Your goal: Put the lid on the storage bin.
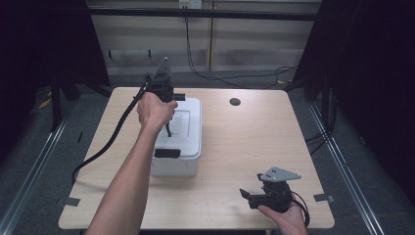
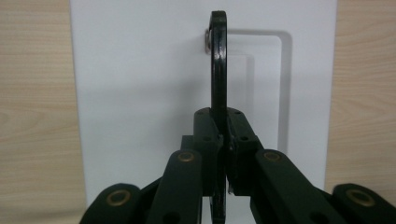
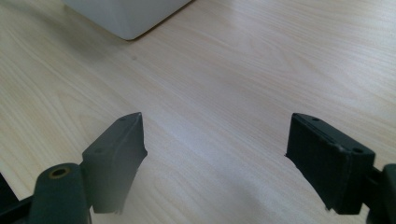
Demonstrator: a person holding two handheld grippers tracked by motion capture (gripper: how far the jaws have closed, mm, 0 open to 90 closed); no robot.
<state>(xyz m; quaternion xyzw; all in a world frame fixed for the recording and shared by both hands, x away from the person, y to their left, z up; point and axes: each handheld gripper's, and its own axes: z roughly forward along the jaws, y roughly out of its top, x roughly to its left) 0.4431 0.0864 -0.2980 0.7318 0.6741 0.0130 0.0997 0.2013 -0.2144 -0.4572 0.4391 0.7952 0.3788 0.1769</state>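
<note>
A white lidded box stands left of the table's middle, with a black latch on its near side. A thin black handle stands upright out of a recess in the white lid. My left gripper points down over the lid. In the left gripper view, the left gripper is shut on that handle, with both pads pressed against it. My right gripper rests low near the table's front right edge. In the right gripper view, the right gripper is open over bare wood, with nothing between its fingers.
The wooden table has a round dark hole at the back, right of the box. A corner of the box lies ahead of the right gripper. A thick black cable trails from the left gripper over the table's left edge.
</note>
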